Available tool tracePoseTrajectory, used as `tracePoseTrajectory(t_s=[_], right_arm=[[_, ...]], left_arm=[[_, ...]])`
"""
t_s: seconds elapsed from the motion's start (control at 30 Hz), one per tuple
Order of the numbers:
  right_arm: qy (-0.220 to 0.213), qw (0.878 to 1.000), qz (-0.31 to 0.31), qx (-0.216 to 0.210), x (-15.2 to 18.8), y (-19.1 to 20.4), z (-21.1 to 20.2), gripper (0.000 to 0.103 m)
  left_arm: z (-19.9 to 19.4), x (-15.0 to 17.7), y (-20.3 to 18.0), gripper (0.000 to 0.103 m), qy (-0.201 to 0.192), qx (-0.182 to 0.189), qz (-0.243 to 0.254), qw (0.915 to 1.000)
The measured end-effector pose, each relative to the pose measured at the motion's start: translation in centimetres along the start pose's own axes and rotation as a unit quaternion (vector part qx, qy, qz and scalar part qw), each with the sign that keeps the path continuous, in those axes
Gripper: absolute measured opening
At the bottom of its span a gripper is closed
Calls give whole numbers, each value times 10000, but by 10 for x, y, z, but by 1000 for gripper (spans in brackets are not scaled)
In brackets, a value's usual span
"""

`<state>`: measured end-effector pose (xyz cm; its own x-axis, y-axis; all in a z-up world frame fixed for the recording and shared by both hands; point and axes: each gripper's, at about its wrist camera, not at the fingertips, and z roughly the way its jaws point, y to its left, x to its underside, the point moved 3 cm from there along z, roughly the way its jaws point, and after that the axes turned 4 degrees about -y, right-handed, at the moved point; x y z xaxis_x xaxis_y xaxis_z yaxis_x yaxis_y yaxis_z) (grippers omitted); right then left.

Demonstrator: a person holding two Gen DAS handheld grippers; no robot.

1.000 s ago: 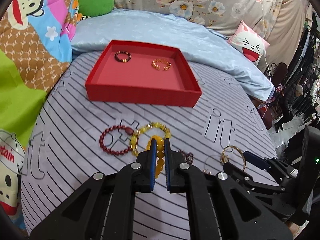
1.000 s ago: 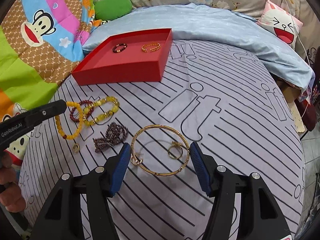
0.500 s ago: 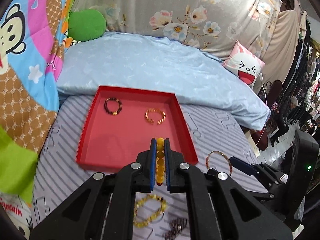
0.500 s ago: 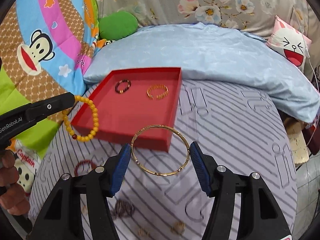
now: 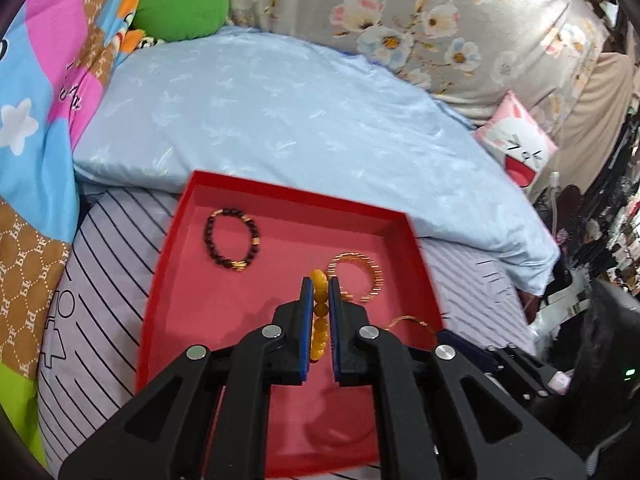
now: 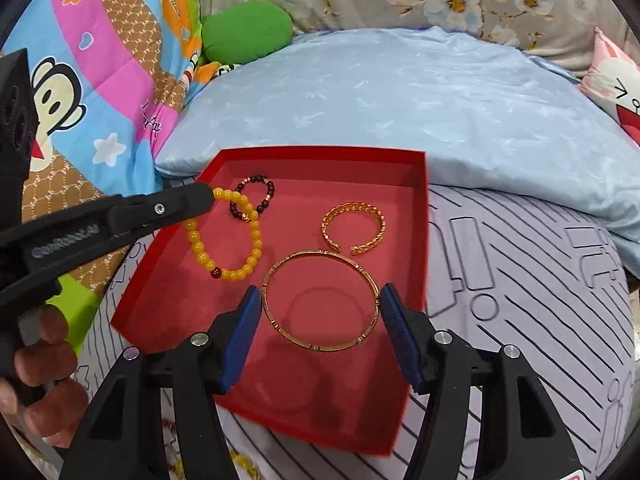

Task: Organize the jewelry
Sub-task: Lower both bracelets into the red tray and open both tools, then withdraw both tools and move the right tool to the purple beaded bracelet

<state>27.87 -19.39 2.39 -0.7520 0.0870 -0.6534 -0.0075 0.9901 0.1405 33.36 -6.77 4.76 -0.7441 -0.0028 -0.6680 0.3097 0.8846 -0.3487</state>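
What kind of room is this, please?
Most likely a bedroom: the red tray lies on a striped bedsheet, with a blue pillow and a cartoon quilt behind it.

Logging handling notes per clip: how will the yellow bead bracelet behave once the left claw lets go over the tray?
The yellow bracelet hangs limp from the left claw, so it is probably floppy and would likely slump rather than roll. Over the red tray, its walls should contain it.

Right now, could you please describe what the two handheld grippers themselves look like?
Both are matte black plastic with angular, cut-out finger arms, silver screws at the joints and blue ribbed pads. The left gripper carries pale, blurred lettering on its side in the right wrist view. The right gripper looks the same. A bare hand shows.
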Motion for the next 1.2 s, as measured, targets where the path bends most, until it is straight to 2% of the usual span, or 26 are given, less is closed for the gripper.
tracePoseTrajectory(t_s=[0.13, 0.37, 0.43, 0.47, 0.6, 1.2], right_arm=[[128, 9999, -55, 25, -1, 2, 21, 59], [218, 9992, -283, 194, -4, 8, 40, 59], [166, 9987, -369, 296, -5, 11, 40, 60], [151, 9984, -418, 350, -5, 12, 39, 61], [40, 9984, -422, 384, -6, 12, 29, 66], [-276, 9982, -401, 347, 21, 23, -45, 67]], left_arm=[[23, 9, 25, 7, 238, -366, -34, 9990], [27, 16, 44, 8, 237, -814, 23, 9964], [25, 16, 44, 11, 163, -895, 62, 9958], [24, 16, 44, 16, 139, -930, 84, 9955], [15, 17, 41, 17, 42, -993, 200, 9949], [-49, 37, 12, 17, -220, -1136, 348, 9927]])
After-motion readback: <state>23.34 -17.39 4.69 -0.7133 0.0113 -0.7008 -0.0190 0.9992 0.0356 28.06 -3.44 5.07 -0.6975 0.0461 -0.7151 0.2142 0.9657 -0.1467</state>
